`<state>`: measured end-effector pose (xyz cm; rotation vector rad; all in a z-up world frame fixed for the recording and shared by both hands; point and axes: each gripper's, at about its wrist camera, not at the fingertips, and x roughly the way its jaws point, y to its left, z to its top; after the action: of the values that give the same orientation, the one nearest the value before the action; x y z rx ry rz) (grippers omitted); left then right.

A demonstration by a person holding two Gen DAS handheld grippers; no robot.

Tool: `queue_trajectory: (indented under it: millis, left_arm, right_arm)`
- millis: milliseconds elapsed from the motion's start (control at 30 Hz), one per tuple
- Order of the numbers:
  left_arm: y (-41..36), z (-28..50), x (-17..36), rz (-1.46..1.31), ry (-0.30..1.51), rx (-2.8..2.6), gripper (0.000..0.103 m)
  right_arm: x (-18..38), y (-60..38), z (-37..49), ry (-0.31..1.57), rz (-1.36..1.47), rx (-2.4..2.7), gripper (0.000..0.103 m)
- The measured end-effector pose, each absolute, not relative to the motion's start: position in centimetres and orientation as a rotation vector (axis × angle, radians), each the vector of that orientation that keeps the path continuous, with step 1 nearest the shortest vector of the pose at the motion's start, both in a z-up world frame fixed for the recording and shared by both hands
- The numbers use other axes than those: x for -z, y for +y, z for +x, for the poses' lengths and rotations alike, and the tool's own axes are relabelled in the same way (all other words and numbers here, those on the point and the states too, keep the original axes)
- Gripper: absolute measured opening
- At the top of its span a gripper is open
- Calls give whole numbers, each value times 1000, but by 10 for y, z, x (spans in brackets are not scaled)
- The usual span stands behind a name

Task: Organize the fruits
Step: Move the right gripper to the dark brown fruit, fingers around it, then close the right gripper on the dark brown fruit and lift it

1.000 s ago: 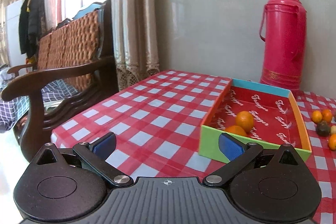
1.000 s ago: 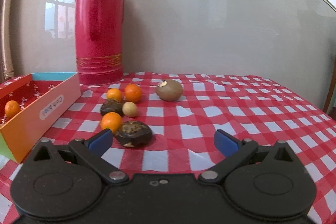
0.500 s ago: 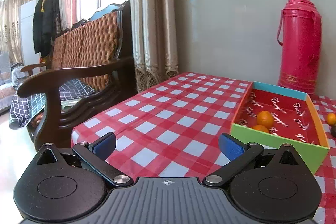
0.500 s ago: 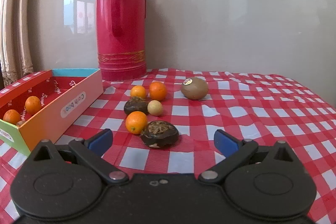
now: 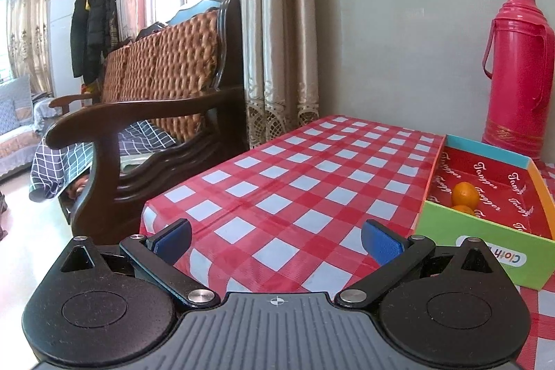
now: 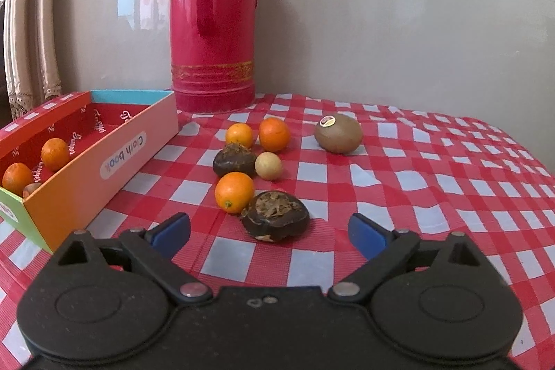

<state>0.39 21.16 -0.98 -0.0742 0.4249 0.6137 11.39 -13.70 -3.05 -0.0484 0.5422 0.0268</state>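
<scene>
A colourful cardboard box (image 6: pixel 86 162) with a red inside holds two oranges (image 6: pixel 54 154) and a small brown fruit; it also shows in the left wrist view (image 5: pixel 485 231). Loose on the checked cloth lie three oranges (image 6: pixel 234 192), two dark brown fruits (image 6: pixel 275 215), a small pale round fruit (image 6: pixel 268 165) and a kiwi (image 6: pixel 338 132). My right gripper (image 6: pixel 270 231) is open and empty, with the nearest dark fruit just ahead between its fingers. My left gripper (image 5: pixel 275 240) is open and empty, left of the box.
A tall red thermos (image 6: pixel 213 19) stands against the grey wall behind the fruit. The table's left edge (image 5: pixel 156 207) drops off beside a dark wooden armchair (image 5: pixel 138 127) and curtains.
My left gripper has swung left and back, so the box slid to the right edge of its view. My right gripper has turned left and closed in on the loose fruit.
</scene>
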Motion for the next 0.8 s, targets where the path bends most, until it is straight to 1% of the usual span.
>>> queue_trajectory:
  millis: [267, 333, 433, 633, 800]
  left_arm:
    - [212, 2, 10, -68, 421, -617, 103]
    - [212, 2, 11, -64, 421, -618, 103]
    - [213, 3, 11, -61, 425, -619, 103]
    - [213, 3, 12, -60, 427, -619, 103]
    - [213, 3, 12, -59, 426, -618, 103]
  right_arm:
    - [32, -140, 123, 567, -64, -26, 87]
    - [33, -142, 127, 574, -66, -32, 81]
    - [33, -147, 132, 588, -47, -38, 73]
    - [36, -153, 140, 615, -19, -42, 63]
    - [38, -151, 145, 650, -23, -57, 59]
